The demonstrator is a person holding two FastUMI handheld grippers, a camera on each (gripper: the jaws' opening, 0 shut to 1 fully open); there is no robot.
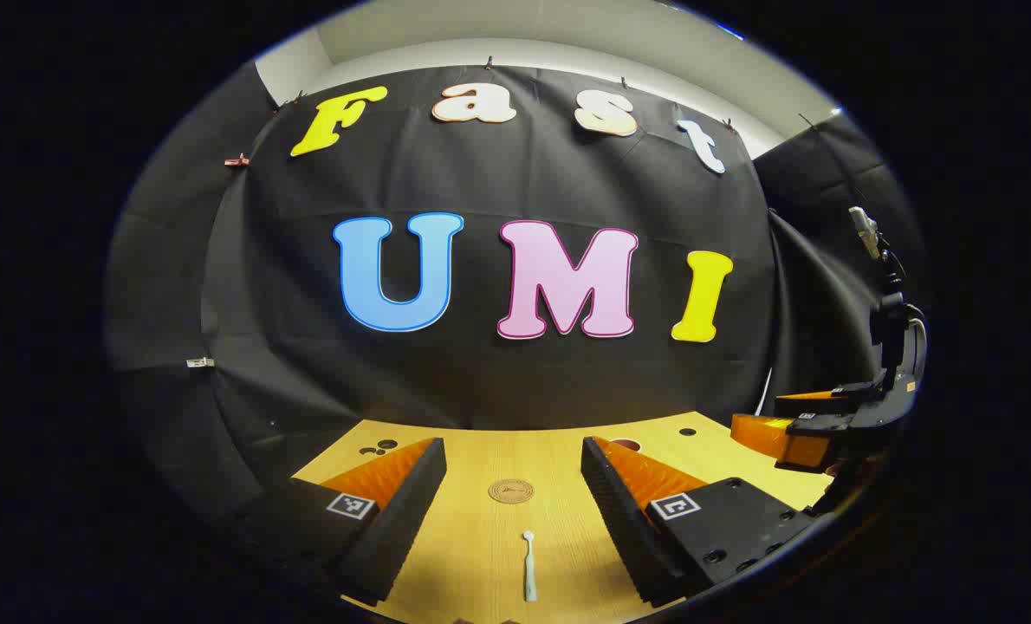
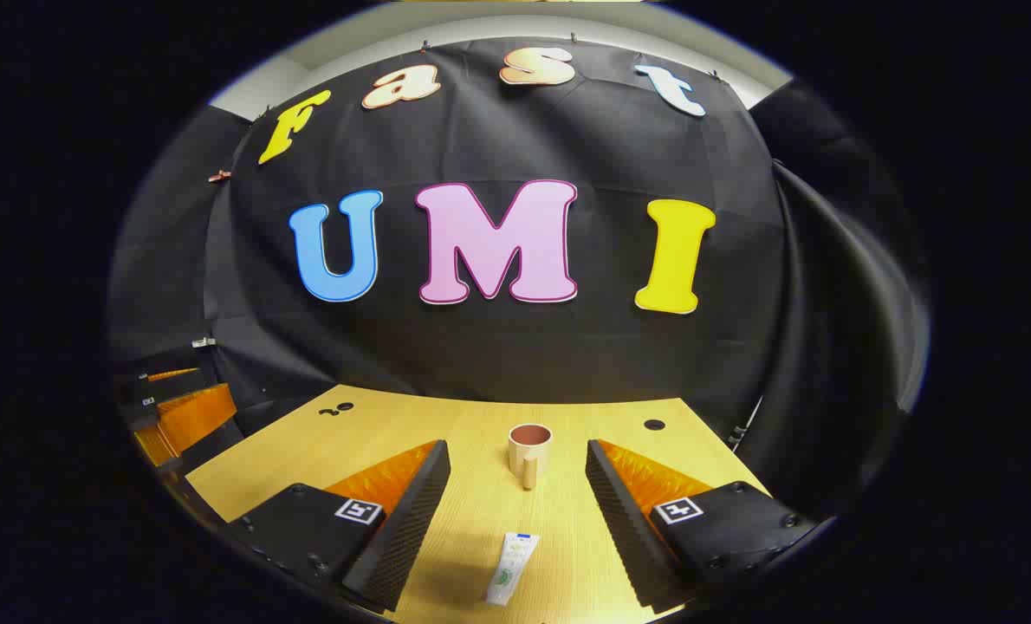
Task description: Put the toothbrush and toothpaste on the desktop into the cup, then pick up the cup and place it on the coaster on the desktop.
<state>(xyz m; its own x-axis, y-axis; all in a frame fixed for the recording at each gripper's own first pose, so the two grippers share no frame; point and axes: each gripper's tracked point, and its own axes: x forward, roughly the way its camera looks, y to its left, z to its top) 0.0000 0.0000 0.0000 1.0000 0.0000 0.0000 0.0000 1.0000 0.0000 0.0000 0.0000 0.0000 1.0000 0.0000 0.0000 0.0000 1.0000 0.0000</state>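
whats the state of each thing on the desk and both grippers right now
toothbrush: lying flat on the desk, ungripped
toothpaste: lying flat, cap on, ungripped
cup: upright, nothing in it, off the coaster
coaster: flat, nothing on it
left gripper: open, holding nothing
right gripper: open, holding nothing

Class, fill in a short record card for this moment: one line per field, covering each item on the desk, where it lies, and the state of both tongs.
toothbrush: flat on the desk, between the open left tongs
coaster: on the desk beyond the toothbrush, nothing on it
toothpaste: flat on the desk, between the open right tongs
cup: upright beyond the toothpaste, handle facing the camera
task progress: nothing gripped yet
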